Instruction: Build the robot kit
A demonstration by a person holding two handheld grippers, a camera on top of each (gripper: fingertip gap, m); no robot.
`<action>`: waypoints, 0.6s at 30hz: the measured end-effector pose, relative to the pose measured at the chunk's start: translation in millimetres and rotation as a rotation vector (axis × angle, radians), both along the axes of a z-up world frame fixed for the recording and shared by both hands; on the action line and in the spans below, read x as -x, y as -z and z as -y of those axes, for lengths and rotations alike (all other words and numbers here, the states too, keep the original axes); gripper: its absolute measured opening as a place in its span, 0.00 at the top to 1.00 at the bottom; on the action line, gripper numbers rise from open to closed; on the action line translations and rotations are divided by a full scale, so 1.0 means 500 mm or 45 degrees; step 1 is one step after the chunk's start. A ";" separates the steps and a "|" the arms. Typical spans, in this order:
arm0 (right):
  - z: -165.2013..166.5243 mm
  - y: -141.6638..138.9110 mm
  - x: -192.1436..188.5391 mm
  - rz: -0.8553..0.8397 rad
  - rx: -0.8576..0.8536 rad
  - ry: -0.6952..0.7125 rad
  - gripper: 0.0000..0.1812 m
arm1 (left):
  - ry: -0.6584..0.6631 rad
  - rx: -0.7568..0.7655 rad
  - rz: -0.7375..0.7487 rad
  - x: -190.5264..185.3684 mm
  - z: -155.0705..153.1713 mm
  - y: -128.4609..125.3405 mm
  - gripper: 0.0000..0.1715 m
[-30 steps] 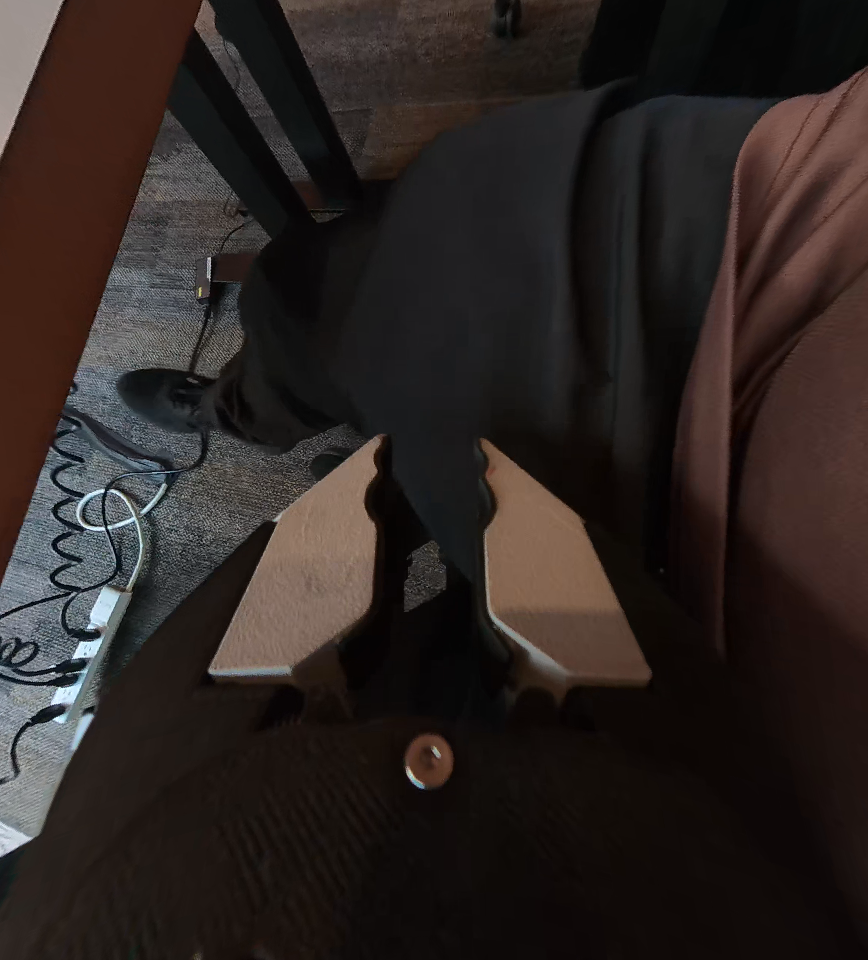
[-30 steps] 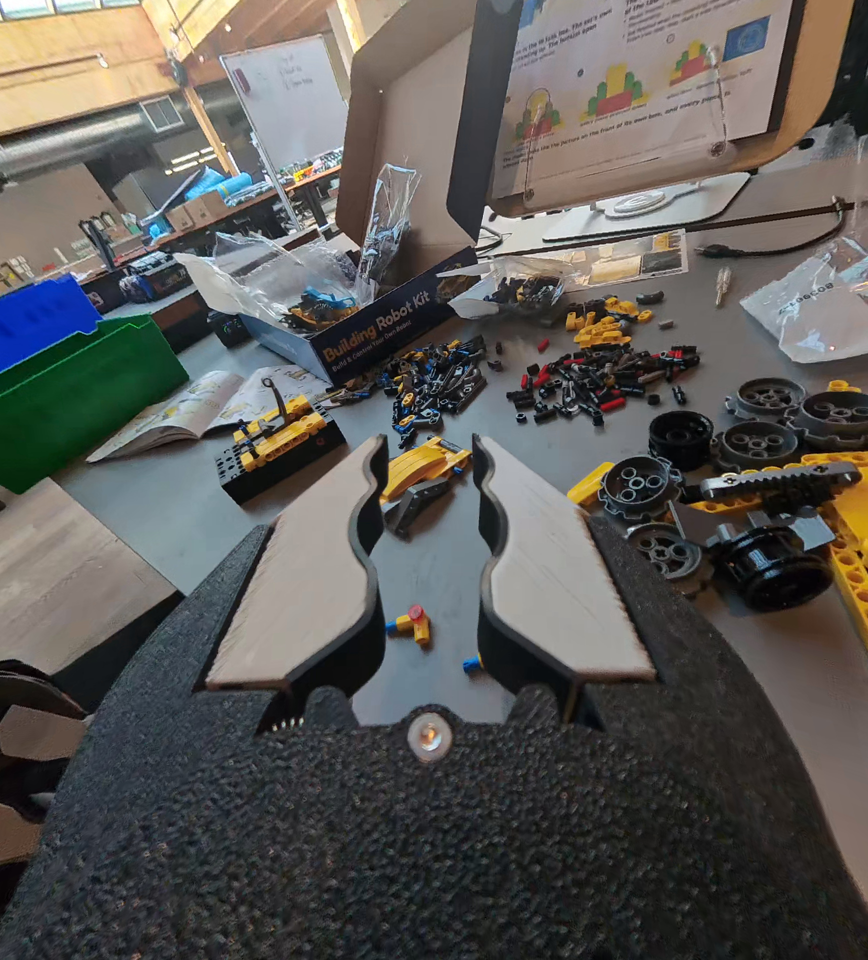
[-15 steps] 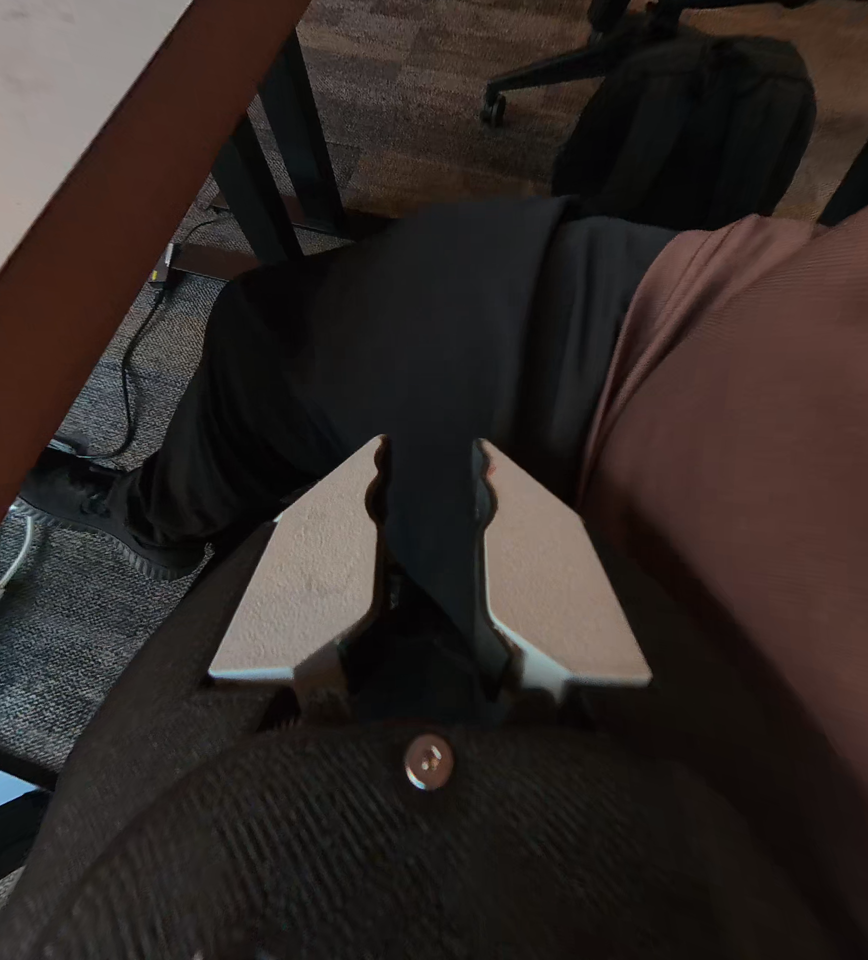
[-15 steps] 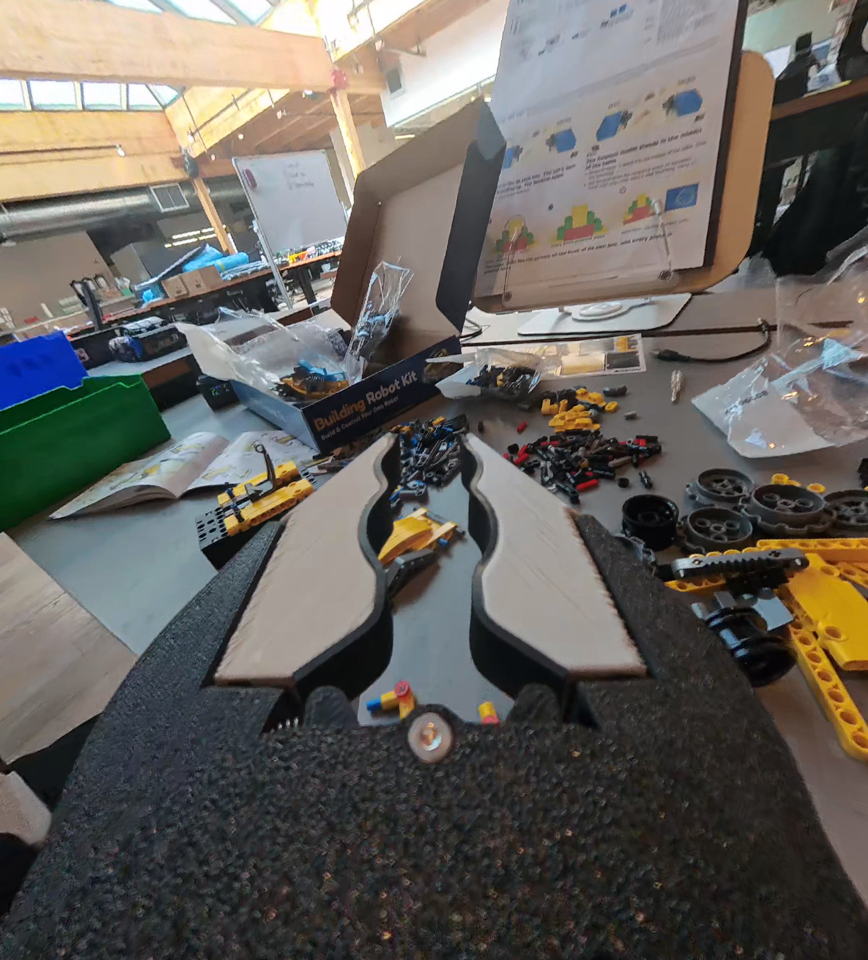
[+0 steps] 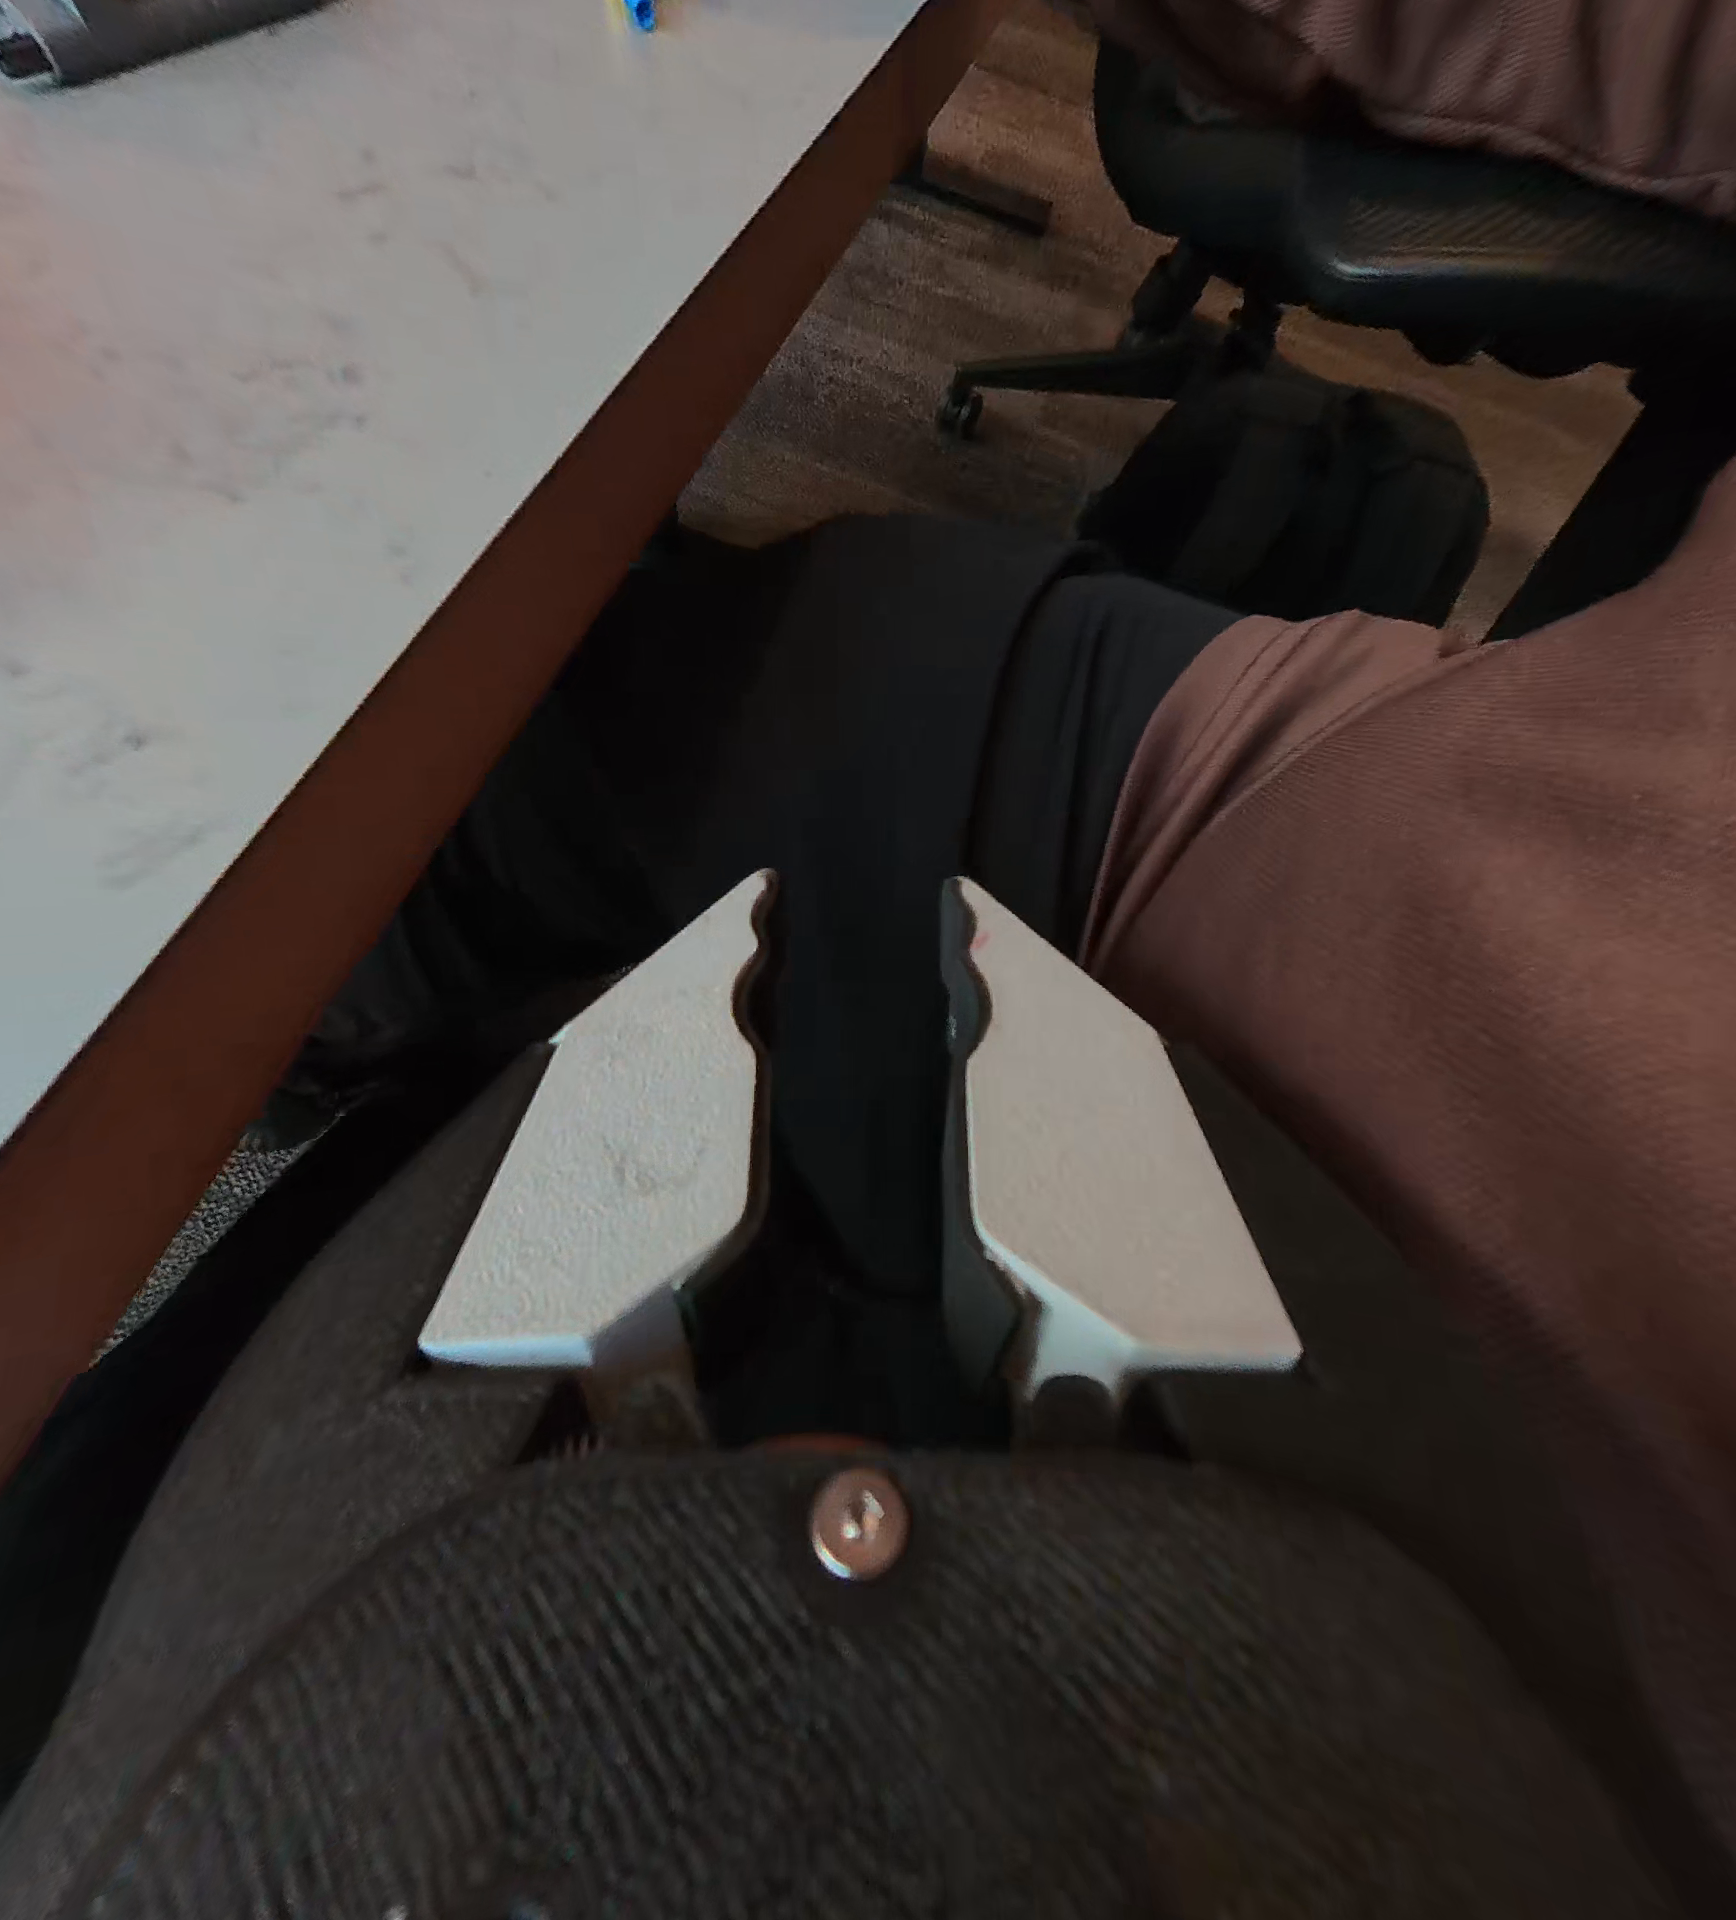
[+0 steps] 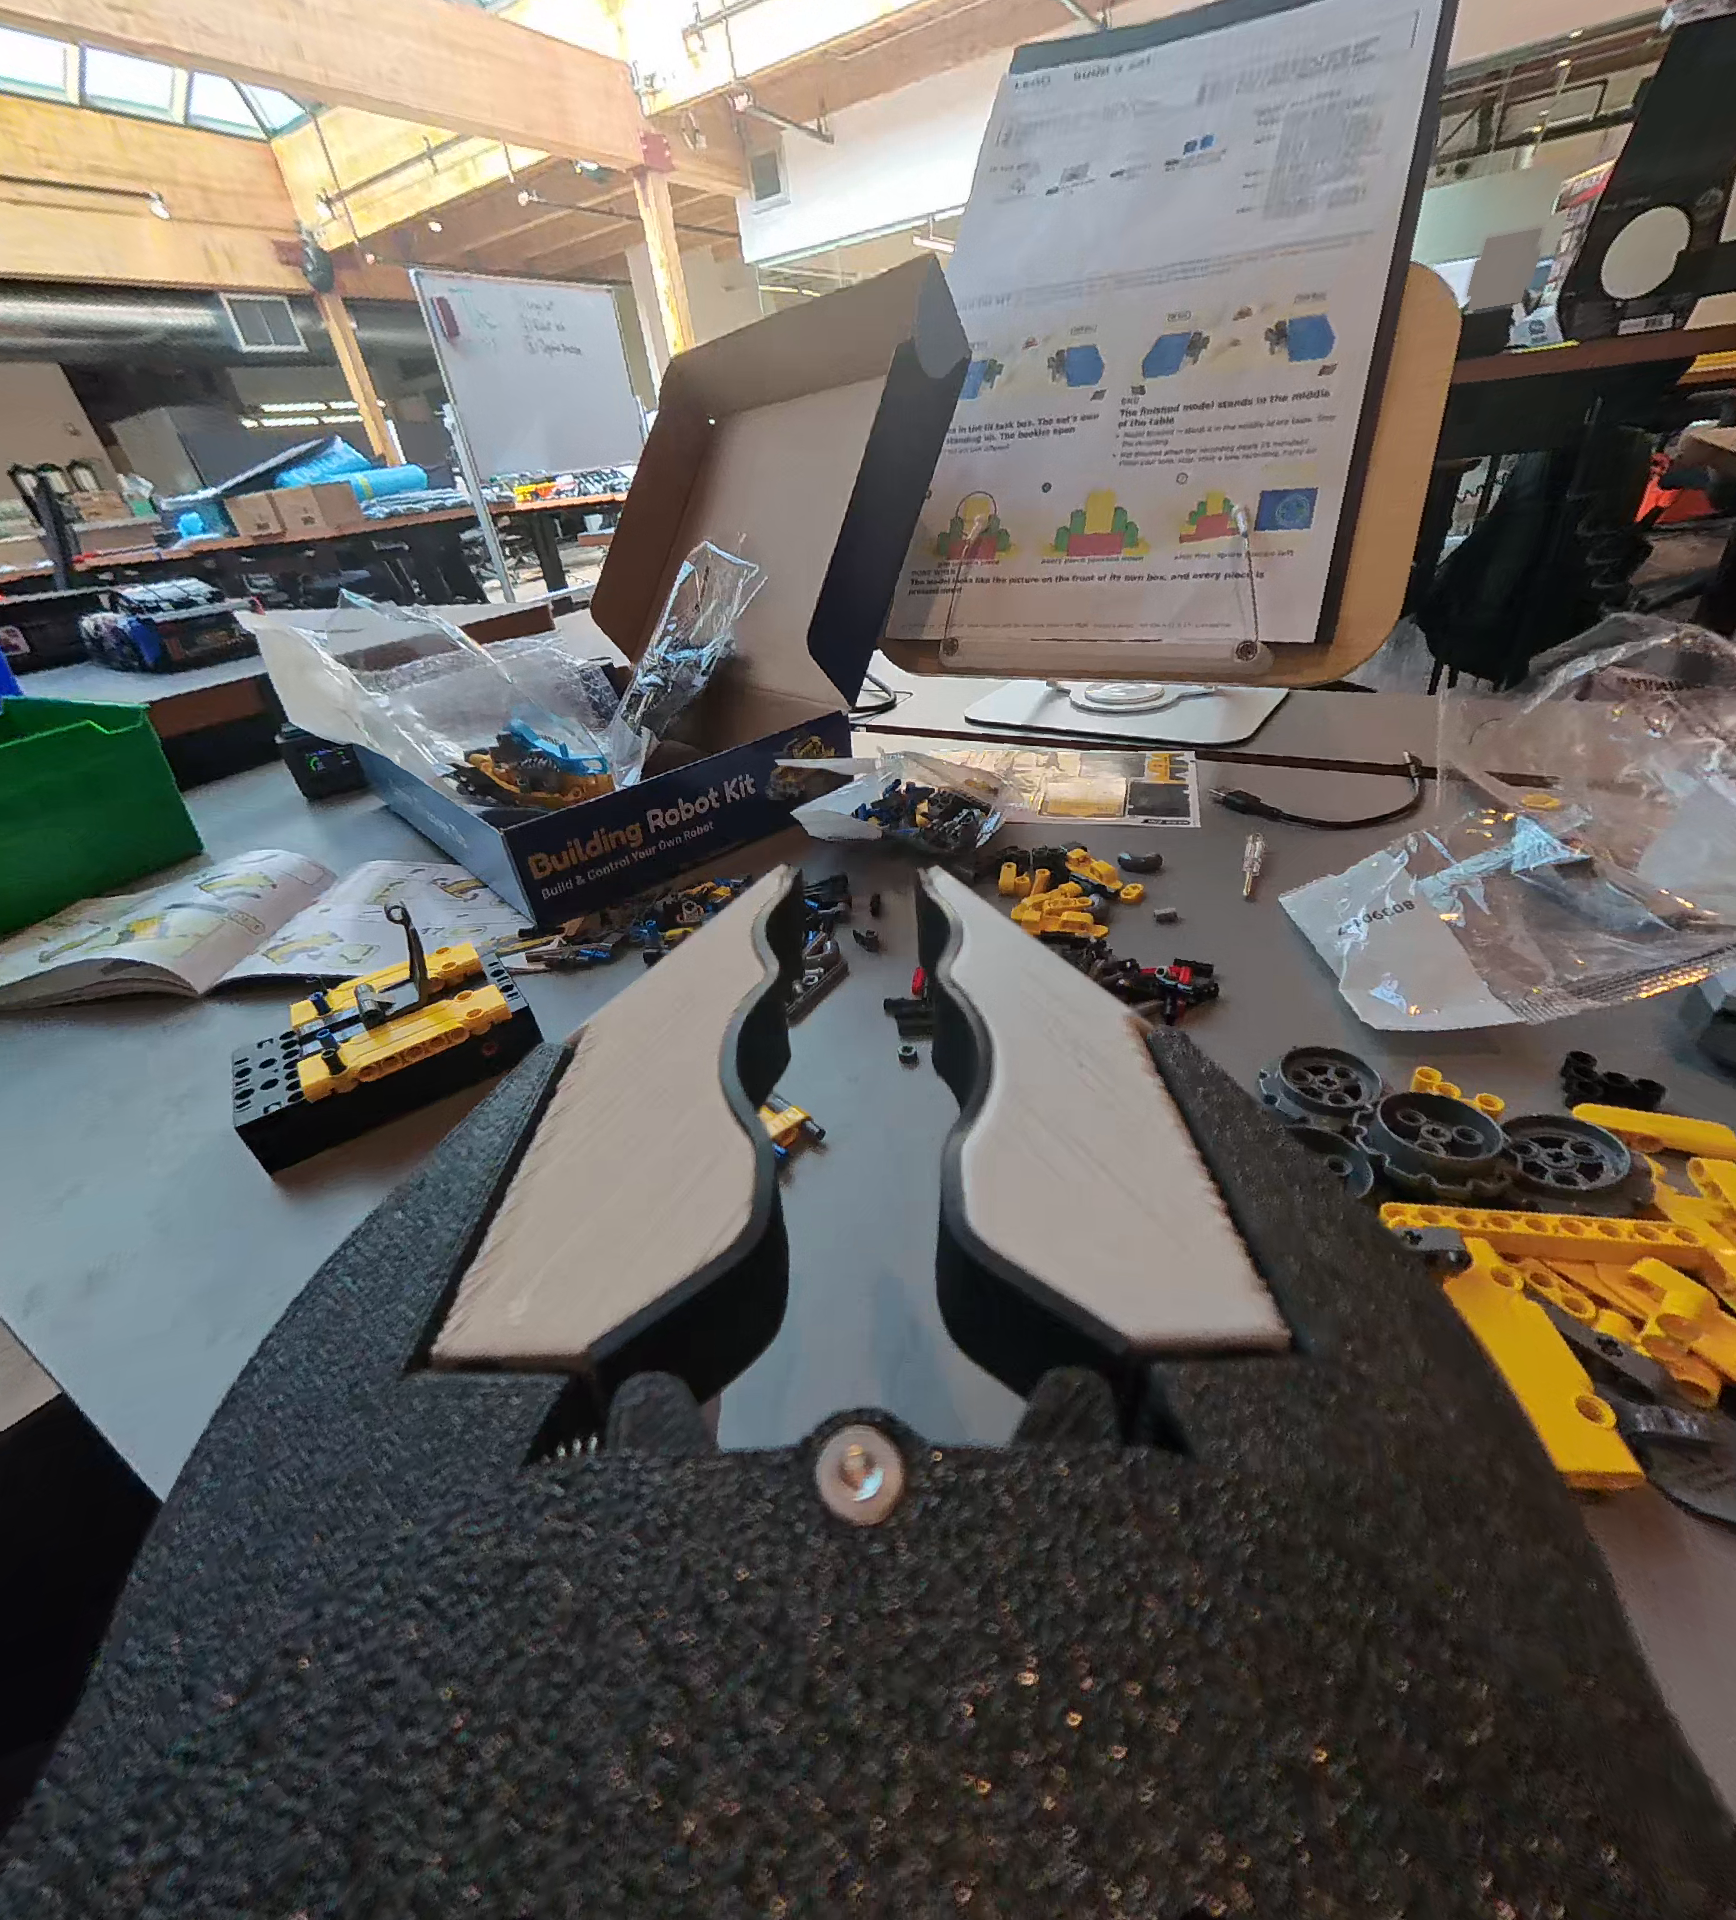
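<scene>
Right gripper (image 6: 859, 883): held empty, narrowly parted, above desk (image 6: 95, 1195); loose pins (image 6: 1144, 971) at 1 o'clock (easily scattered if swept). Left gripper (image 5: 859, 894): empty, narrow gap, pointed at lap (image 5: 843, 727) below desk edge (image 5: 490, 665), which could be struck at 10 o'clock.

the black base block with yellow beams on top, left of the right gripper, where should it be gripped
Judging by its shape, grip the black base block across its two long flat side walls, low down, below the yellow beams. Come from above with the right gripper, which is open and empty; the thin upright lever on top makes the yellow part a poor hold.
</scene>
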State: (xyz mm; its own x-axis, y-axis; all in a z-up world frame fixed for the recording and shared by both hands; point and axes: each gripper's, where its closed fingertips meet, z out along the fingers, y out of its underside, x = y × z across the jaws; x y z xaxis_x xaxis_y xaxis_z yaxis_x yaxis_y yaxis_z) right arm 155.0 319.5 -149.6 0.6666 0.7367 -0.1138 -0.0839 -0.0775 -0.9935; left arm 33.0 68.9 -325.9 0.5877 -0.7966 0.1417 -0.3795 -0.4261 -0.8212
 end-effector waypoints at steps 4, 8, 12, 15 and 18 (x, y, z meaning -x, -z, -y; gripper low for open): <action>0.000 -0.023 -0.006 -0.034 -0.011 -0.046 0.89 | 0.018 -0.028 -0.063 -0.014 -0.001 0.007 0.84; 0.003 -0.007 -0.023 0.015 0.033 -0.088 0.88 | 0.028 -0.035 -0.093 -0.030 -0.008 0.021 0.84; 0.002 0.005 -0.041 0.033 0.108 -0.141 0.87 | 0.031 0.025 -0.058 -0.046 -0.007 0.031 0.84; 0.006 0.030 -0.038 0.046 0.229 -0.218 0.83 | 0.032 0.001 -0.109 -0.044 -0.008 0.038 0.84; 0.029 0.050 -0.031 0.091 0.313 -0.279 0.80 | 0.025 -0.024 -0.177 -0.035 -0.010 0.048 0.84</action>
State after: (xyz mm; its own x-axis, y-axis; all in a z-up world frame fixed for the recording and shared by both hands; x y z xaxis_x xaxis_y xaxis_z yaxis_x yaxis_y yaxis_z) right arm 170.5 305.1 -174.4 0.5080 0.8198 -0.2642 0.0306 -0.3237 -0.9457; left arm 50.7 73.9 -349.8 0.5852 -0.8097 0.0447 -0.4982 -0.4025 -0.7680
